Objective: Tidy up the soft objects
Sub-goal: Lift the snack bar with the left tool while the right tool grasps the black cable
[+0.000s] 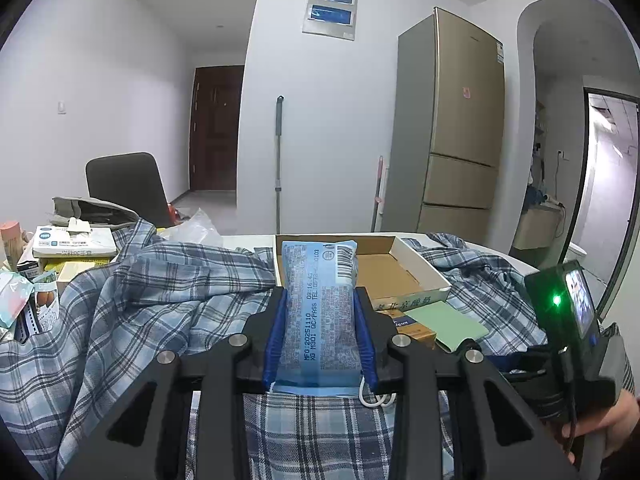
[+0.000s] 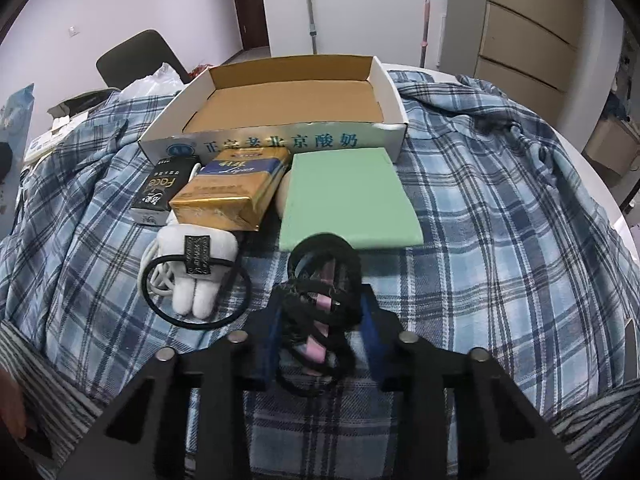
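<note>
My left gripper (image 1: 319,294) is shut on a light blue tissue pack (image 1: 316,264), held upright in front of the open cardboard box (image 1: 400,280). My right gripper (image 2: 322,296) points down at the plaid cloth (image 2: 480,220), its blue pads pressed on a tangle of black hair ties (image 2: 320,320) with a pink band in it. Left of it lies a white plush piece (image 2: 196,272) with a black hair tie (image 2: 200,322) looped around it. The cardboard box (image 2: 280,144) stands behind, with nothing in it.
A green pad (image 2: 344,196), a gold pack (image 2: 228,192) and a black pack (image 2: 164,190) lie in front of the box. Tissue boxes and clutter (image 1: 72,244) fill the table's left side. A black chair (image 1: 124,184) stands beyond.
</note>
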Action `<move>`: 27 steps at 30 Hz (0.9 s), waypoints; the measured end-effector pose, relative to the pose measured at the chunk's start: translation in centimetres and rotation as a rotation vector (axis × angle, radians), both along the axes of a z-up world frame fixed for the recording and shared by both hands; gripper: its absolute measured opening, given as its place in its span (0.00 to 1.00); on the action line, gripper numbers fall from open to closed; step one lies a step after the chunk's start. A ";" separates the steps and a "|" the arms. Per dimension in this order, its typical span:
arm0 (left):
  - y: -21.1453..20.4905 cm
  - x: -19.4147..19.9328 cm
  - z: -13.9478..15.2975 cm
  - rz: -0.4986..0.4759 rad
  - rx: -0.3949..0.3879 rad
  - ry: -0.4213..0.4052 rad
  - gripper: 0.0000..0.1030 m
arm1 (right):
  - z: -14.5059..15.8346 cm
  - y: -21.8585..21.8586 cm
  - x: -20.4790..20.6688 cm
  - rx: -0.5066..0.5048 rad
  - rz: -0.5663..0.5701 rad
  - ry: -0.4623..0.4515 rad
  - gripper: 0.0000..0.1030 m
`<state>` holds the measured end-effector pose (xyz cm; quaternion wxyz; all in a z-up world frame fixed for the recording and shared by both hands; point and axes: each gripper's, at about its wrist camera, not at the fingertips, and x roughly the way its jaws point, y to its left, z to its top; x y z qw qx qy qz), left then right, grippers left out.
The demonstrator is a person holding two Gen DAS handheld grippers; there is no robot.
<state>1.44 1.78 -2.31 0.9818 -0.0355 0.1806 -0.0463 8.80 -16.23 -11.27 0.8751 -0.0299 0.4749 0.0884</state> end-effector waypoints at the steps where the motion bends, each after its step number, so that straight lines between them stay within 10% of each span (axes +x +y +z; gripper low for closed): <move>1: 0.1 0.0 0.0 0.002 -0.001 0.001 0.33 | 0.1 0.0 -0.1 -0.003 0.000 -0.013 0.26; 25: -1.0 -1.8 0.8 -0.016 0.055 -0.092 0.34 | 5.2 1.0 -4.6 0.075 0.123 -0.367 0.10; 27: -0.9 -1.1 0.6 -0.036 0.052 -0.045 0.59 | 5.3 1.0 -4.8 0.074 0.119 -0.378 0.09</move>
